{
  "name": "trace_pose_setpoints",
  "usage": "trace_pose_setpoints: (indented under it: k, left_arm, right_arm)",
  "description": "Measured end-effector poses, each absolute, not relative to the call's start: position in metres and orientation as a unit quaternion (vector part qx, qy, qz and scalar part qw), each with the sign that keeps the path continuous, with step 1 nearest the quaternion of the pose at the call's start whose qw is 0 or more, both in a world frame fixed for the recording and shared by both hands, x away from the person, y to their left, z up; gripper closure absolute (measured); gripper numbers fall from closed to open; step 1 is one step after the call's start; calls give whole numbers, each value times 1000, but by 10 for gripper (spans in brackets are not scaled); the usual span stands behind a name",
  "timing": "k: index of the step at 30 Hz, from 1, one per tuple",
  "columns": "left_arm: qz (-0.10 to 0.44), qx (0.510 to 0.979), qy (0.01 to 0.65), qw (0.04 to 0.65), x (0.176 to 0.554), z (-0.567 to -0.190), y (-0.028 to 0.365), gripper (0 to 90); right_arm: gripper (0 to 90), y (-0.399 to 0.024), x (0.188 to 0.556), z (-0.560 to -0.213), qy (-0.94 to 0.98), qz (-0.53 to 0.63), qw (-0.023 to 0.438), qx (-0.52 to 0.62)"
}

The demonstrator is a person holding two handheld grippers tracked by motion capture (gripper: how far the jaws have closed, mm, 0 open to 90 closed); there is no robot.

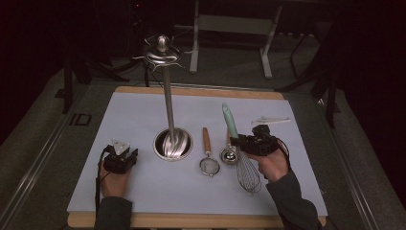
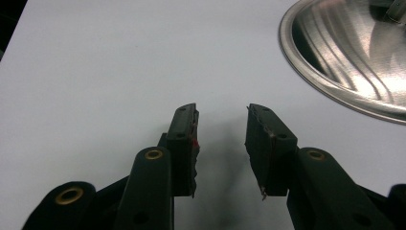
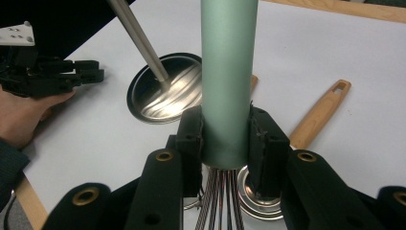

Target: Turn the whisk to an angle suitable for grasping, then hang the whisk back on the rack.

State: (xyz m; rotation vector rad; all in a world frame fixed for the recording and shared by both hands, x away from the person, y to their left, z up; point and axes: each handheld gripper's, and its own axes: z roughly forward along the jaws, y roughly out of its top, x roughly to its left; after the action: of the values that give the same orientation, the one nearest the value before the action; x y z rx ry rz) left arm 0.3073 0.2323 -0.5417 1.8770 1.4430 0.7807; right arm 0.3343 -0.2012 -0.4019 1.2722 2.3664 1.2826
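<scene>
The right gripper (image 3: 225,139) is clamping the whisk (image 1: 238,146) by its green handle, at the right of the white mat (image 1: 139,191), just beside one metal measuring spoon (image 1: 228,155) and one wooden-handled strainer (image 1: 208,154). Bare mat is lying open toward its near edge. The left gripper (image 2: 221,143) is resting released, jaws apart on nothing, near the mat's left edge, beside the round base of one utensil stand (image 1: 168,115). One white tool (image 1: 271,120) is lying toward the far right edge.
</scene>
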Motion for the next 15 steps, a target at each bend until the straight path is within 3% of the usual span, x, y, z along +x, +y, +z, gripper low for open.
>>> trace_pose_setpoints:
  k: [15]
  left_arm:
    - [297,714,548,319,307,-542,232,647]
  right_arm:
    - [695,-187,325,-382,793,455,91,394]
